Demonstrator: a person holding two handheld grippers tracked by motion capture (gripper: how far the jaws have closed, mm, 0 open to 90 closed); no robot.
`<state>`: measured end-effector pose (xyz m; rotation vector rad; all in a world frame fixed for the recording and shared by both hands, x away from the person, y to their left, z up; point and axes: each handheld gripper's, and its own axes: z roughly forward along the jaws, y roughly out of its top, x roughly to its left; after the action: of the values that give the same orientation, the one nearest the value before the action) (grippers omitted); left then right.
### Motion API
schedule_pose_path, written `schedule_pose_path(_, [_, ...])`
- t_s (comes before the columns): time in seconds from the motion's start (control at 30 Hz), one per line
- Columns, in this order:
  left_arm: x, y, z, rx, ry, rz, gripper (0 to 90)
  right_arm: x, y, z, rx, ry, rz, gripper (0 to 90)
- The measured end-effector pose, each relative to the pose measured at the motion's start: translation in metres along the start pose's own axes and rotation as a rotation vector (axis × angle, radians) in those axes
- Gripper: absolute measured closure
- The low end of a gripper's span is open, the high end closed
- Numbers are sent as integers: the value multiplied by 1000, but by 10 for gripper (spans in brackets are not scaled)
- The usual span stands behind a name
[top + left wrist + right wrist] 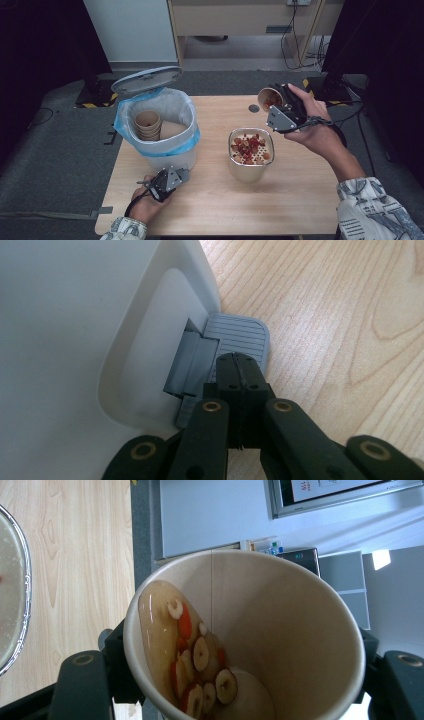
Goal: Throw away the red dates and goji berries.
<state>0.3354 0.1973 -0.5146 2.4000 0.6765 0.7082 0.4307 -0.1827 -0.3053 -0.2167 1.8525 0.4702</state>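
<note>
Left tool point(239, 371) closed, pressing bin pedal point(239, 337) | right tool point(280, 107) grips tilted paper cup point(250, 630) at 1 o'clock | we judge: strainer pot point(251, 167) partly filled, cup not yet binned

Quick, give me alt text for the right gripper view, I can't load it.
A tilted paper cup, held between the right gripper's black jaws, has liquid and sliced fruit pieces pooled along its lower side. Behind it at left are the wooden table and the edge of a metal container.

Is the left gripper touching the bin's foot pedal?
Touching. In the left gripper view, the shut left gripper rests its tips on the grey ribbed pedal at the white bin base, with no gap showing.
</note>
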Motion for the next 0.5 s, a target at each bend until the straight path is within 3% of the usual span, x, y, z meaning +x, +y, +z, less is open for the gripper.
schedule_pose_path(0.5, [0,0,0,0,-1,-3,896,-3,2,-5,-1,-7,-14,282])
